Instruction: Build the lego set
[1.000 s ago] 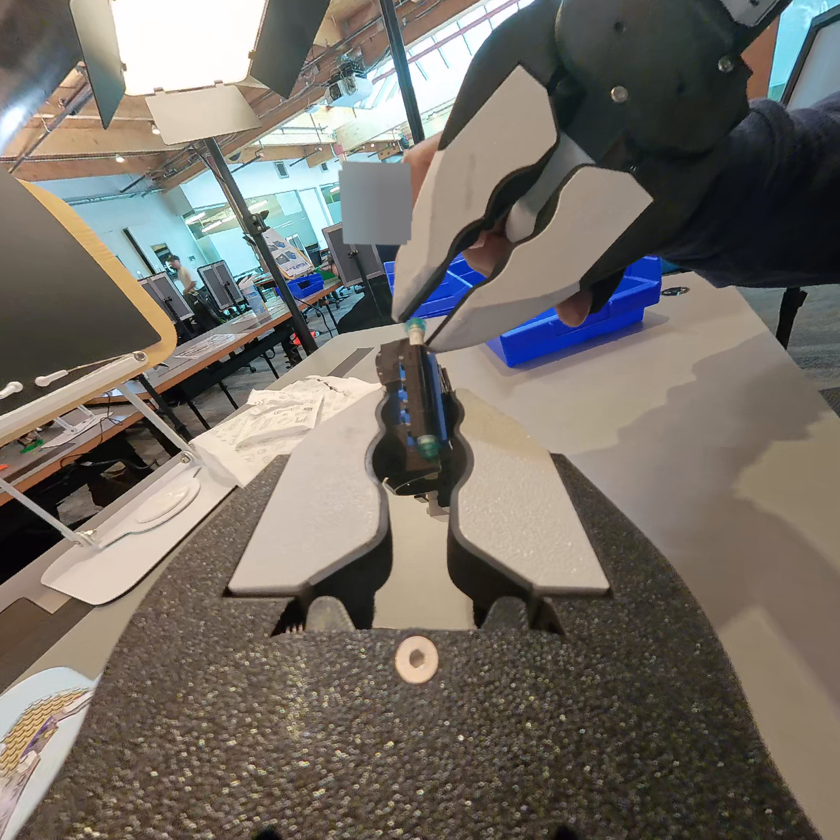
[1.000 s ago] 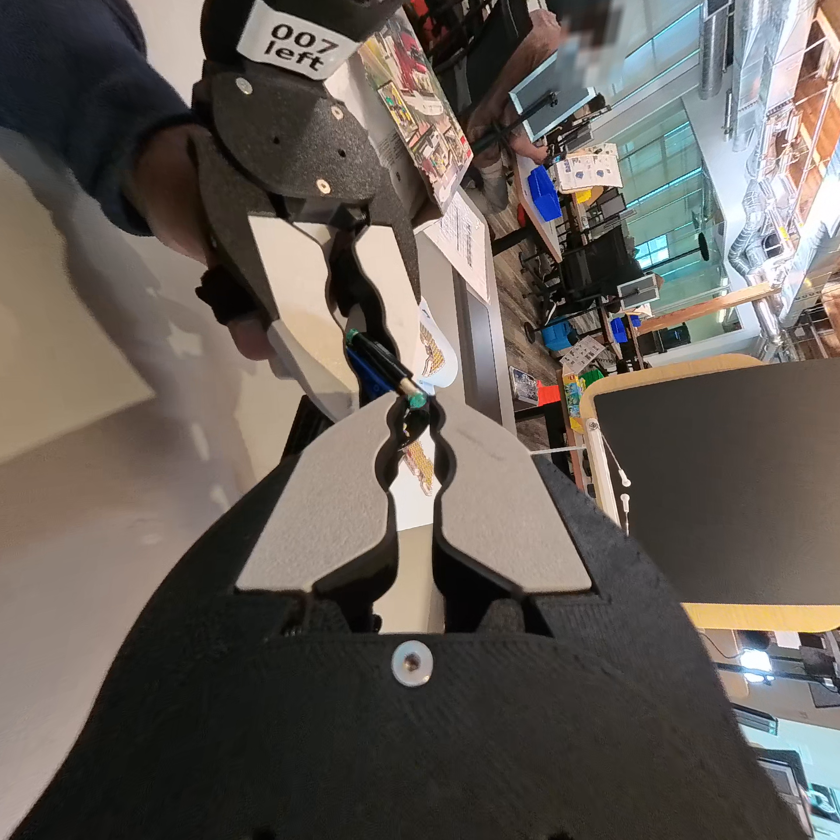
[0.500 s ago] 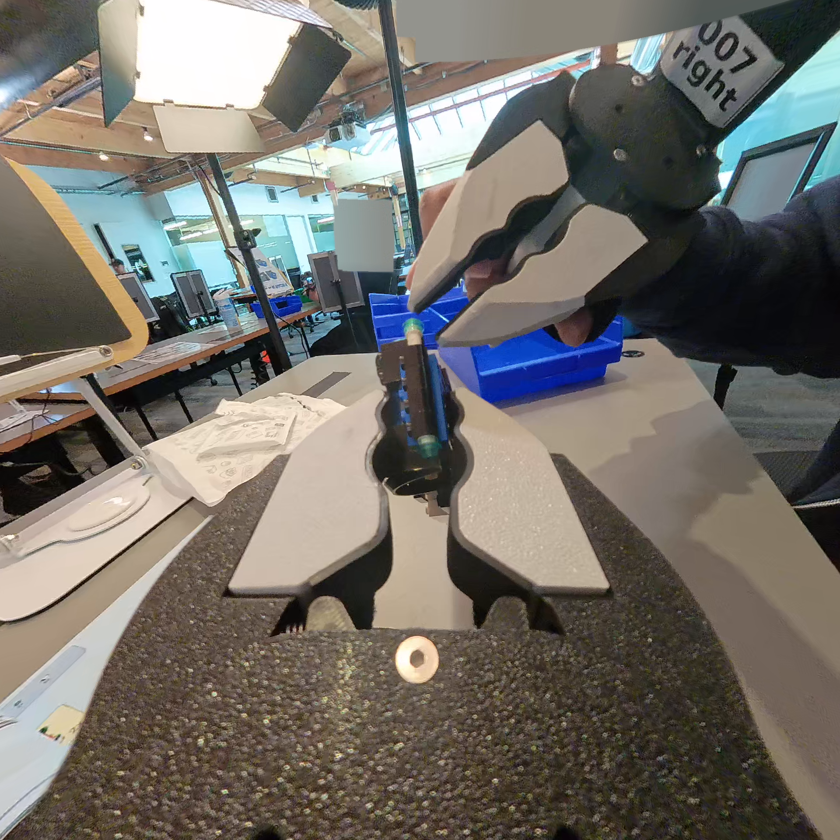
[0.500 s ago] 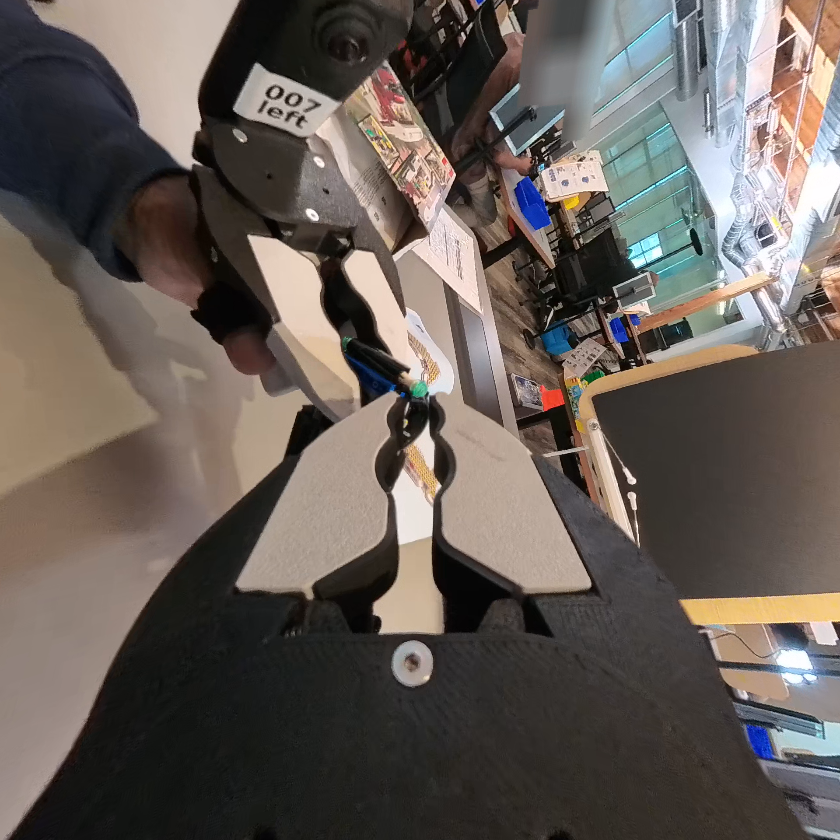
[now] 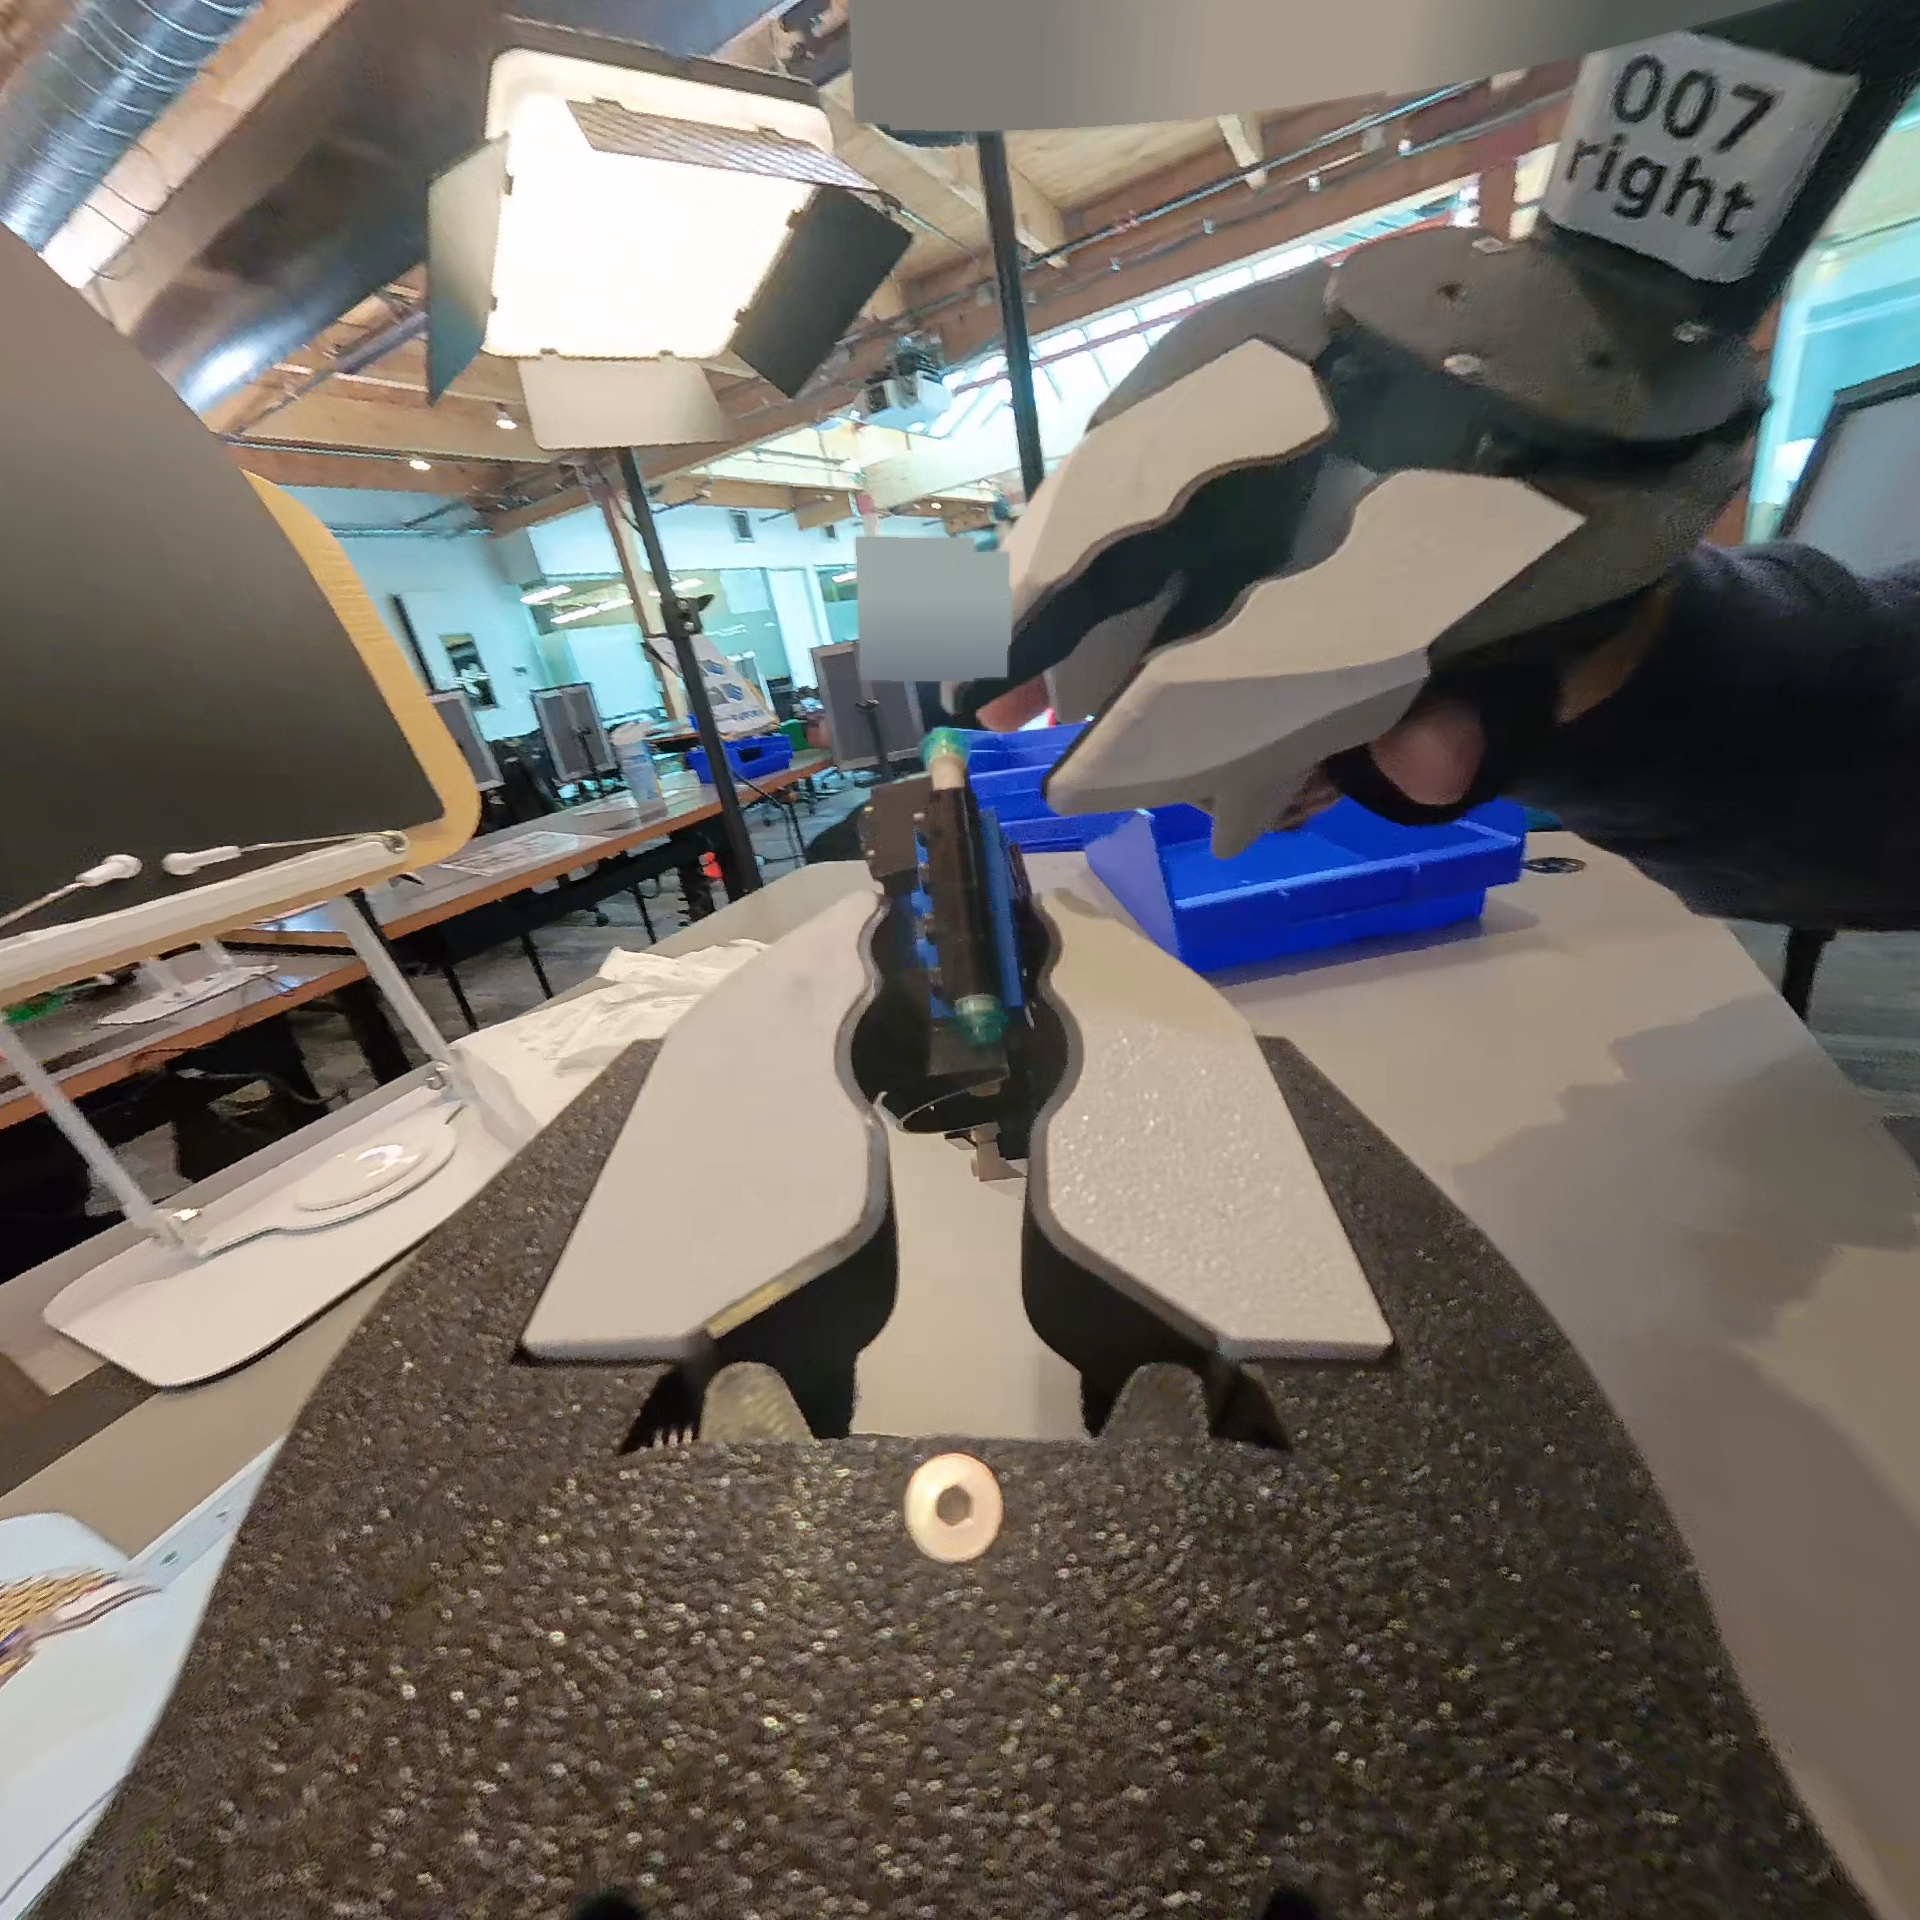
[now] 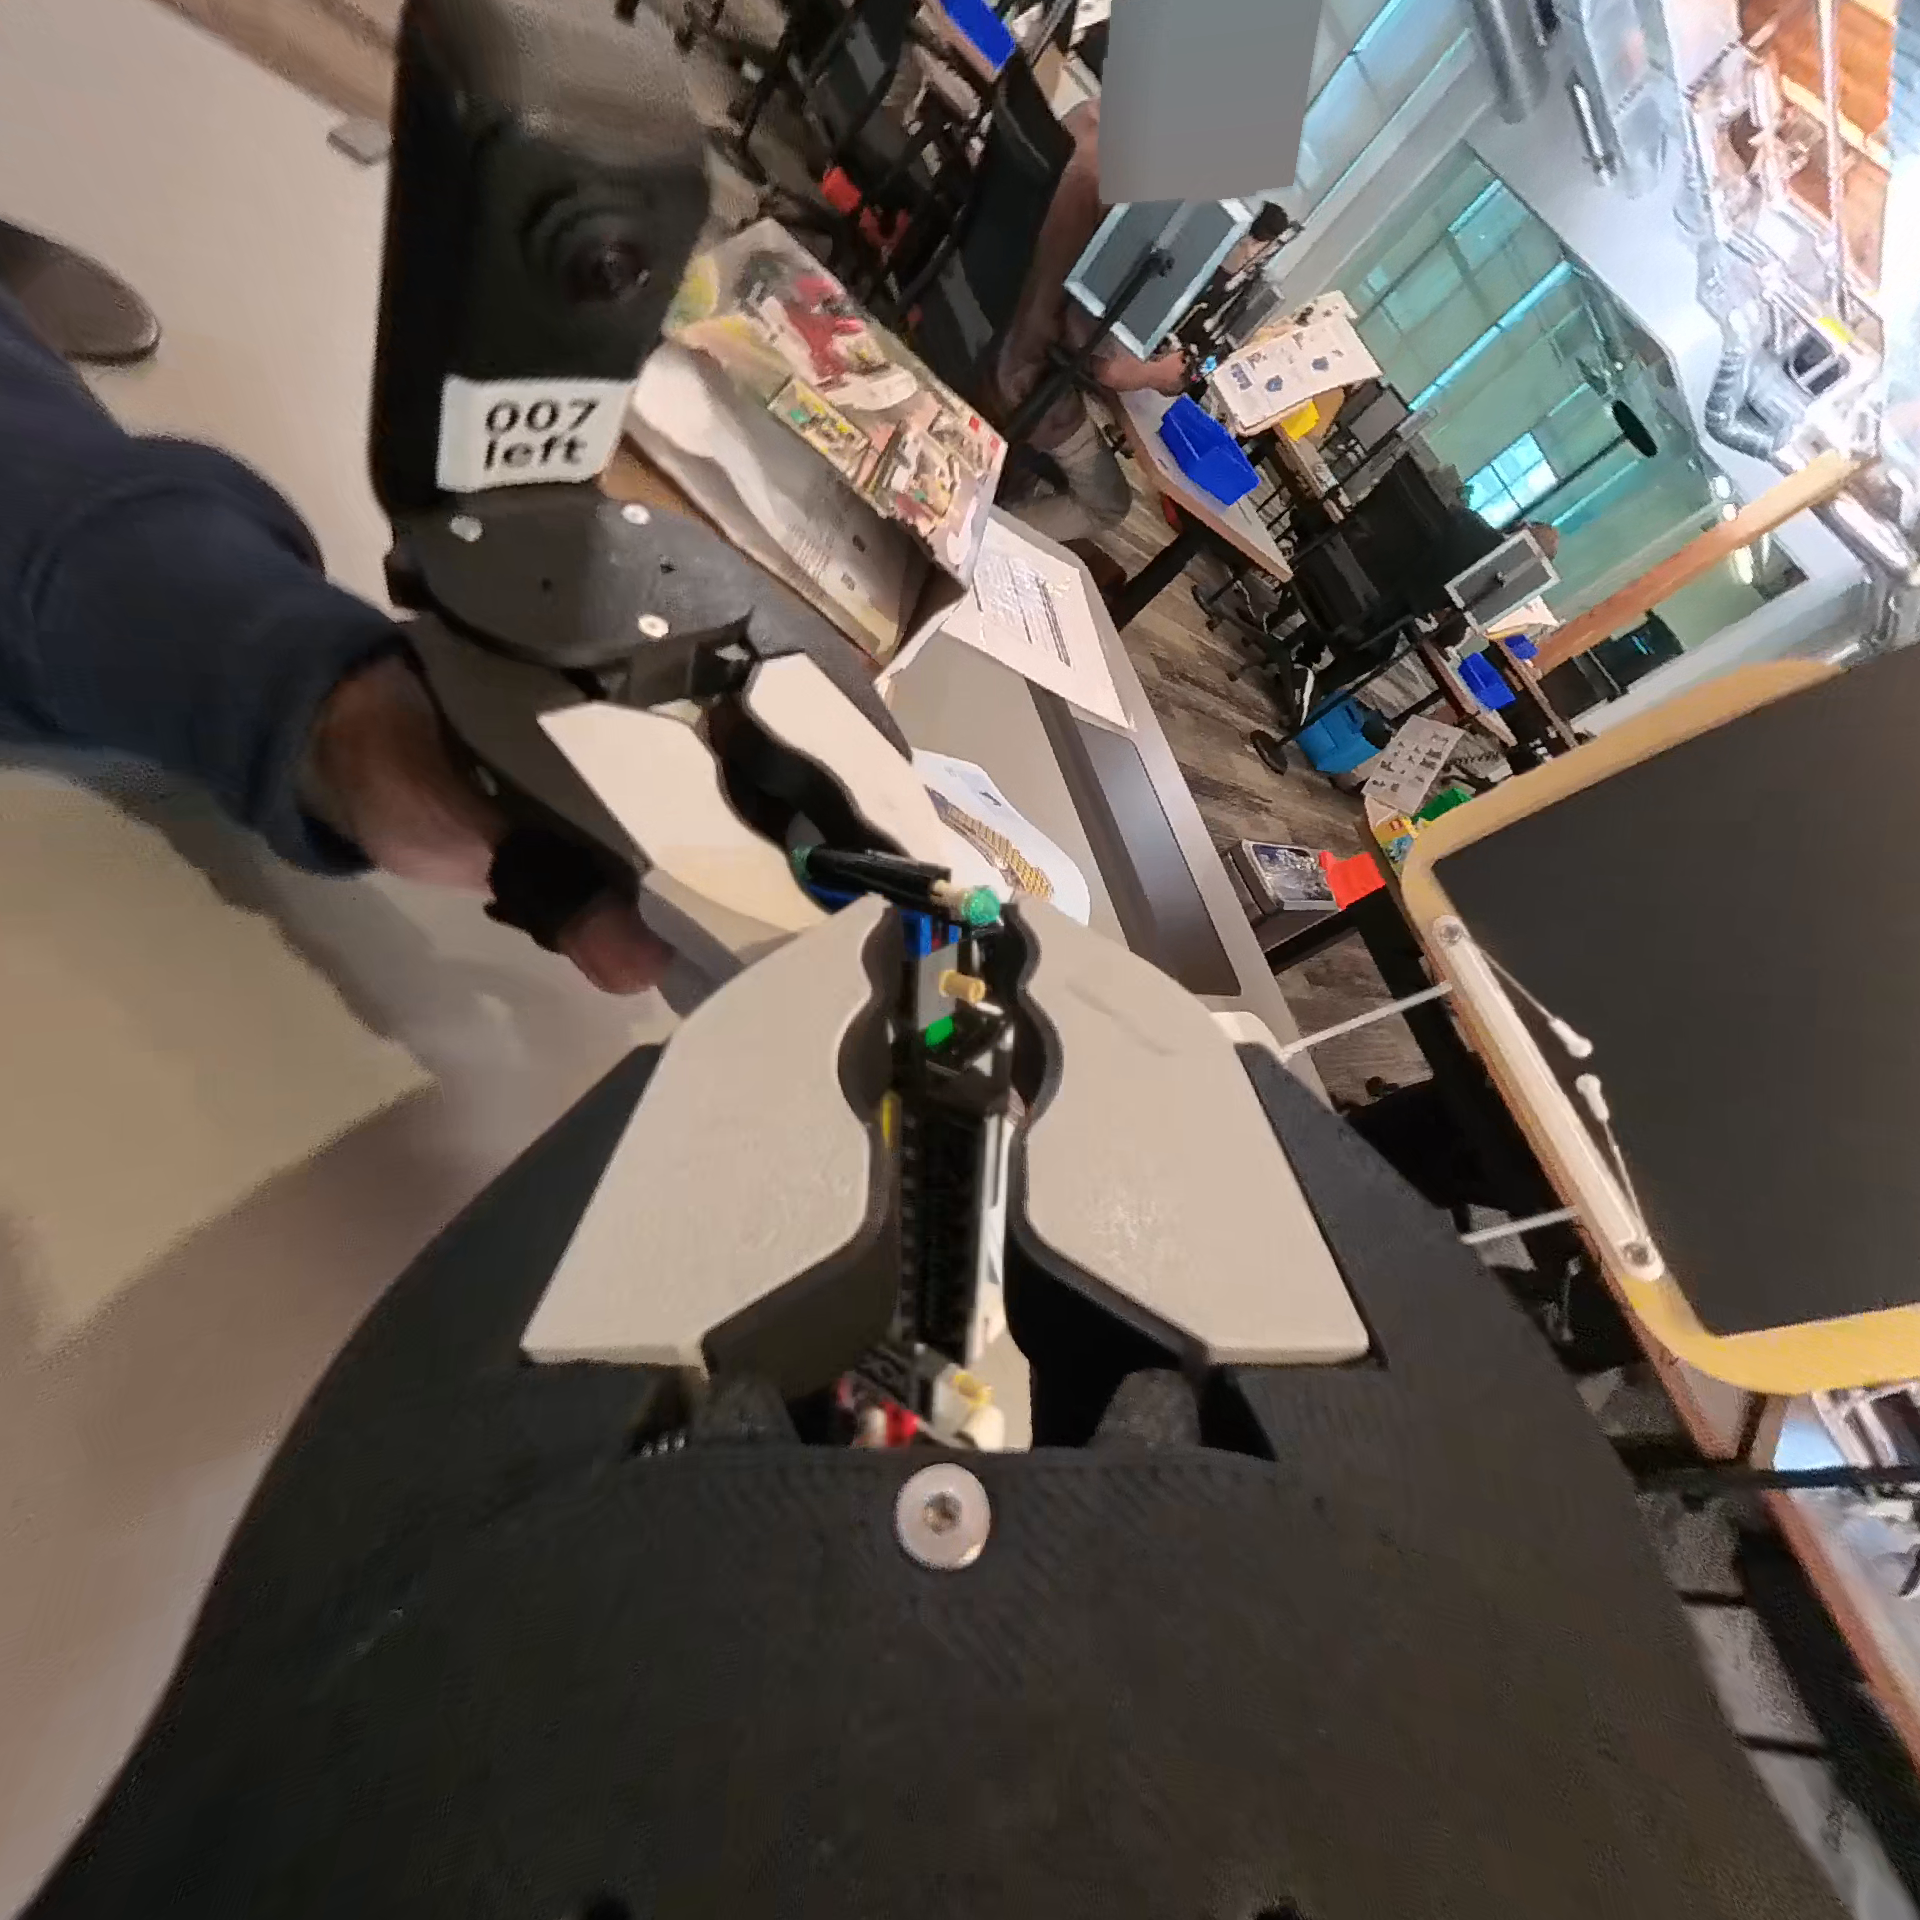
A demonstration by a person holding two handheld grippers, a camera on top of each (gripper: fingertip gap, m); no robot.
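Both wrist cameras look closely along their fingers (image 5: 748, 1122), facing each other.

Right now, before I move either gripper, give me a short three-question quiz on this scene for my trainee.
1. What does the left gripper hold? A) a metal spoon B) a black and blue brick assembly C) a red mug
2. True or false: the right gripper is clamped on the assembly's teal-tipped rod.
3. Fill in: the bin on the table is ___ in colour.
Key: 1 B; 2 false, its fingers stand apart, clear of the rod; 3 blue.
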